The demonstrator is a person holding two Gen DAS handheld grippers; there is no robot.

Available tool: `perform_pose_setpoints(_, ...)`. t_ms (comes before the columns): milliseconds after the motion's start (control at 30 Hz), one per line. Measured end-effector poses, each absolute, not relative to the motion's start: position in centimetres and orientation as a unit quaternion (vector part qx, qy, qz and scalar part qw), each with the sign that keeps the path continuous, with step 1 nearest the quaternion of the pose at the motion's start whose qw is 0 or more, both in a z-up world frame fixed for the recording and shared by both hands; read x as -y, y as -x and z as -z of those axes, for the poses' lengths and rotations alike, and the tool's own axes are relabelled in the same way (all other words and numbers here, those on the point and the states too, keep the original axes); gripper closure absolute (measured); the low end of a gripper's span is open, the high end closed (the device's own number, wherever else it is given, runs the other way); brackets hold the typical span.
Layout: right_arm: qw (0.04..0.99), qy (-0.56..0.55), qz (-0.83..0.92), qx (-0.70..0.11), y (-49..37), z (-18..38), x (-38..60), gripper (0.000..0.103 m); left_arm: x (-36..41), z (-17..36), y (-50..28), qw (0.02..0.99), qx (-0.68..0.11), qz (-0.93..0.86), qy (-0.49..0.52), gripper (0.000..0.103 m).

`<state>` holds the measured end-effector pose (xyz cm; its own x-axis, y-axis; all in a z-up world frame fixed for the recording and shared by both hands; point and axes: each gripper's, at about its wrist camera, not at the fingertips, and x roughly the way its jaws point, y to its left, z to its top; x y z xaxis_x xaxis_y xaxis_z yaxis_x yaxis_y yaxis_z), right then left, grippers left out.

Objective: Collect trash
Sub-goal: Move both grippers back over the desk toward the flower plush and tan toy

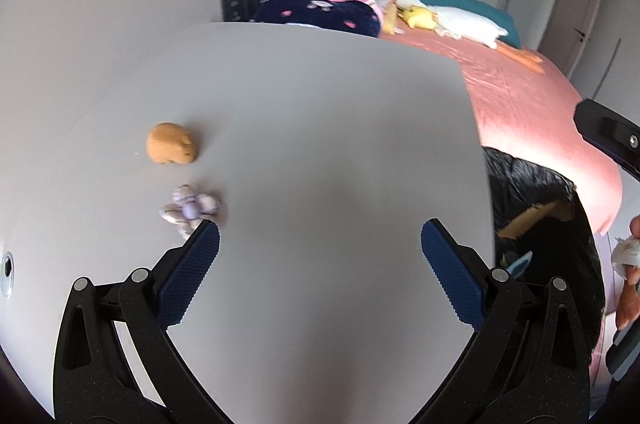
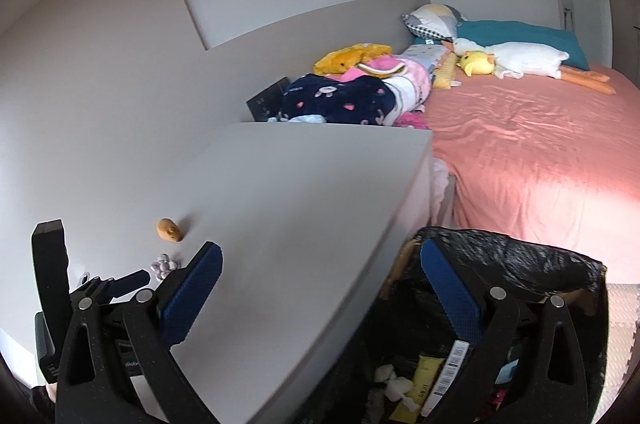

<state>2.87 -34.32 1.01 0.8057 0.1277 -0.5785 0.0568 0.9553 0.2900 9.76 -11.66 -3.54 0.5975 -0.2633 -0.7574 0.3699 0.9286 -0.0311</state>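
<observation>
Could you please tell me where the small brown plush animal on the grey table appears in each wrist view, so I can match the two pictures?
Left wrist view: the small brown plush animal lies left of centre on the grey table, above the left jaw.
Right wrist view: it is smaller, at lower left, near the table's far edge by the wall.
Shared landmark: the small lilac-and-white plush toy lies just below it in both.

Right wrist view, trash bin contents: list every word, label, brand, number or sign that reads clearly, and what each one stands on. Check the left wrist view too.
No text is legible in either view.
White box in the black-lined trash bin: a barcode with digits, too small to read.
Yellow packet beside it: dark print, blurred.
Navy blanket on the bed: printed shapes only, no words.
Left wrist view: no text.
</observation>
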Motion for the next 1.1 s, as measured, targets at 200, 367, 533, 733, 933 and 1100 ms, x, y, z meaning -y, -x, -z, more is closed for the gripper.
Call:
perform_pose_setpoints(200,0.938,-0.136,-0.035,-0.316,-4.1,-0.8,32.4,0.004,8.8,4.1,-11.4,0.899,-0.413,0.143,-0.039,0.022)
perform_pose_setpoints(367,0.937,-0.127,-0.045,-0.324,-4.9,-0.4,31.1,0.004,6.9,5.2,-12.8,0.897,-0.424,0.12,-0.023,0.034)
perform_pose_setpoints(533,0.934,-0.124,-0.055,-0.329,-5.7,0.0,30.0,0.004,6.4,6.1,-13.7,0.892,-0.436,0.113,-0.032,0.047)
perform_pose_setpoints(733,0.932,-0.119,-0.062,-0.335,-7.0,0.4,29.1,0.004,6.8,6.4,-14.0,0.893,-0.436,0.098,-0.058,0.063)
perform_pose_setpoints(933,0.93,-0.113,-0.076,-0.34,-8.4,0.6,27.6,0.004,5.9,6.3,-13.9,0.895,-0.433,0.091,-0.052,0.076)
perform_pose_setpoints(1100,0.927,-0.104,-0.092,-0.349,-9.9,0.9,25.6,0.004,4.1,5.7,-14.1,0.896,-0.432,0.095,-0.022,0.079)
